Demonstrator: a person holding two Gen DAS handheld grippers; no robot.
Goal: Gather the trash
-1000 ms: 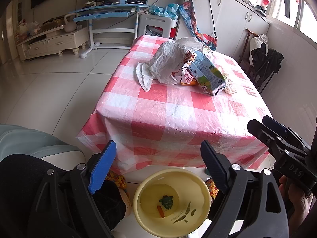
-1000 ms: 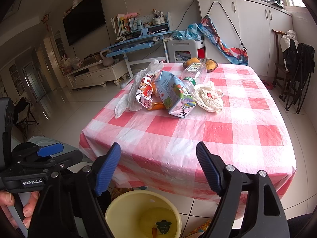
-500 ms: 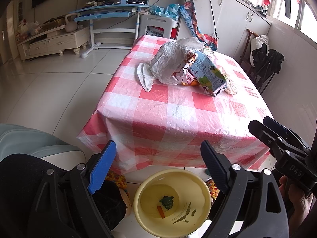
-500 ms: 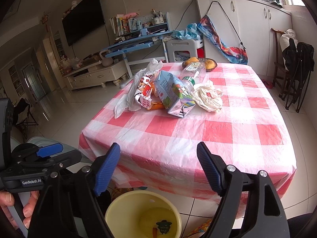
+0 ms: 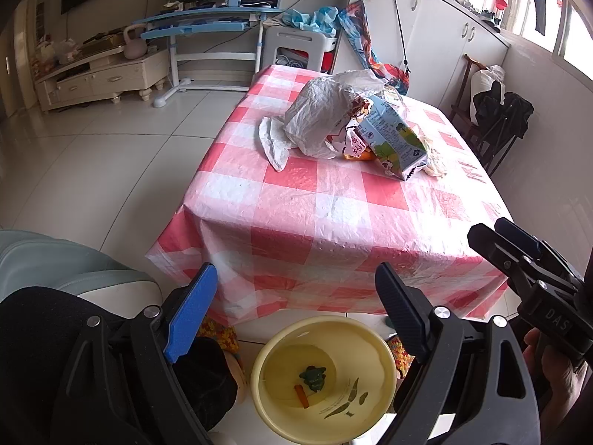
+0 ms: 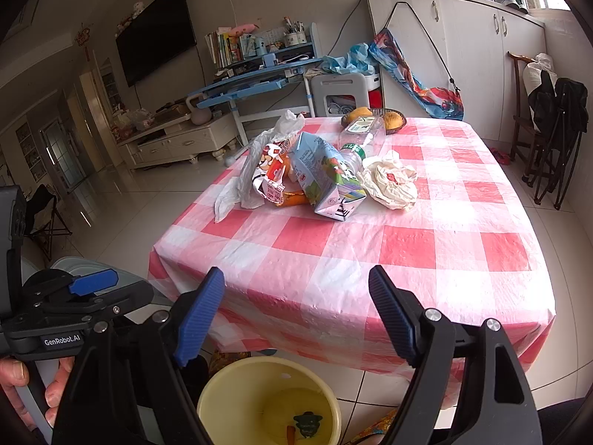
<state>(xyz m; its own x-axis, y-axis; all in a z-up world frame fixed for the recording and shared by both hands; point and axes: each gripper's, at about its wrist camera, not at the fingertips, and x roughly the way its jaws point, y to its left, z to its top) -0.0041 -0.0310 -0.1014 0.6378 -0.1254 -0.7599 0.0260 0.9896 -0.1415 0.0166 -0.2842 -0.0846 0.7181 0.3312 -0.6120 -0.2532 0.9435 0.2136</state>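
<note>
Left wrist view: the white plastic bag [image 5: 318, 118] hides the bottle (both grippers [image 5: 292, 315] [image 6: 296, 311] spread wide, holding nothing).

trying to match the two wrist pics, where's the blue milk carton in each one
Left wrist view: the blue milk carton lies right of centre in the upper half, at the right end of the trash pile, against the white plastic bag.
Right wrist view: the carton lies just above centre, in the middle of the pile.
Shared landmark: the yellow bucket on the floor at the bottom of both views.
</note>
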